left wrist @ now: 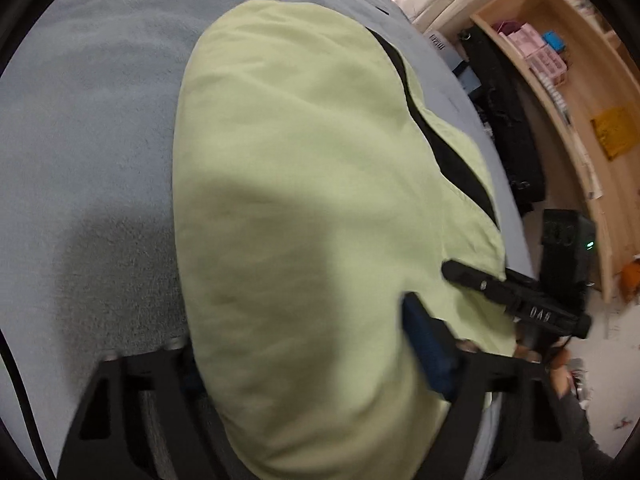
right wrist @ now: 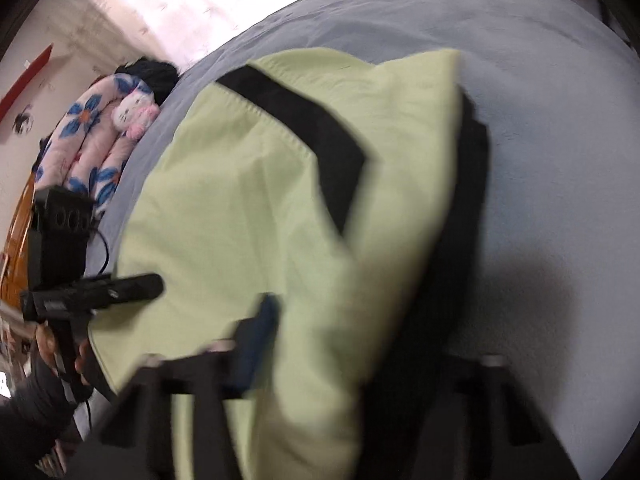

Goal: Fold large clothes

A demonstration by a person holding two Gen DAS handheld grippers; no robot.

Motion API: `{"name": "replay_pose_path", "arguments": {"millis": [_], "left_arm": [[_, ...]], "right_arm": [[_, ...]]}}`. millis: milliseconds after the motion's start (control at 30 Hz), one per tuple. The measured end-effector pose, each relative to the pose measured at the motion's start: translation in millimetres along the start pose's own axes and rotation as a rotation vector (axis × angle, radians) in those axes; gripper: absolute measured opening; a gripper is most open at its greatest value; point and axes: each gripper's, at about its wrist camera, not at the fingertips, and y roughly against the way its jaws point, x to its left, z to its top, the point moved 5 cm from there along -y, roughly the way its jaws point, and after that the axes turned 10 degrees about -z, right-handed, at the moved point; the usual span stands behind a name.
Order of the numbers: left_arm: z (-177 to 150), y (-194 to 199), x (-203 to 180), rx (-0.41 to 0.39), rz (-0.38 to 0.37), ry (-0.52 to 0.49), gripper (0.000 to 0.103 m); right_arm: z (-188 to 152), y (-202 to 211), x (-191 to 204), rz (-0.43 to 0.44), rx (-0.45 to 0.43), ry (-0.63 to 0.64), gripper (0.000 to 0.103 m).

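Left gripper [left wrist: 304, 336] first: its fingers straddle the near hem of the pale green garment [left wrist: 300, 140]. Cloth bulges up between them, and the left finger is buried under the fabric, so whether the pads actually bite cannot be told. The garment itself lies spread on the grey bed cover [left wrist: 100, 100], running from the near edge toward the far side, with a black trim band [right wrist: 304, 120] crossing its upper layer (a collar or placket, at a guess).

Further right, the right gripper [right wrist: 380, 332] straddles the same near hem. Green cloth and a darker layer beneath it sit between its fingers, though blur hides whether they are pinched.

Several things could spoil the fold. If either gripper catches only the top green layer, the lower layers would stay behind and the fold would open up. If one side bites and the other does not, lifting would skew the hem and drag the garment across the cover. On the right, the dark under-layer could slide out sideways.
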Motion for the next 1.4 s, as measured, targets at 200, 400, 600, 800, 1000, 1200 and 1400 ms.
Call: {"name": "replay_pose_path", "arguments": {"millis": [200, 400, 600, 800, 1000, 1200, 1400], "left_arm": [[3.6, 30.1, -42.2, -0.048, 0.142, -0.147, 0.029], [4.4, 113.5, -50.0, -0.090, 0.192, -0.233, 0.029], [18.5, 215.5, -18.8, -0.121, 0.265, -0.281, 0.029], [80.7, 301.8, 45.2, -0.158, 0.348, -0.307, 0.029], [151.7, 325.2, 139.7, -0.208, 0.368, -0.289, 0.029], [209.8, 299.6, 245.7, -0.188, 0.430, -0.218, 0.030], [210.0, 273.4, 331.8, -0.138, 0.501, -0.183, 0.040]], "right_arm": [[-0.2, 40.0, 47.4, -0.132, -0.081, 0.110, 0.012], [-3.9, 84.7, 125.6, -0.130, -0.149, 0.174, 0.010], [24.6, 99.0, 220.2, -0.033, -0.211, 0.211, 0.010], [95.7, 67.2, 318.0, 0.045, -0.252, 0.234, 0.010], [171.5, -7.0, 366.5, 0.075, -0.289, 0.192, 0.010], [225.9, -108.6, 372.9, 0.093, -0.288, 0.136, 0.010], [220.1, -186.1, 387.6, 0.122, -0.243, 0.157, 0.010]]}}
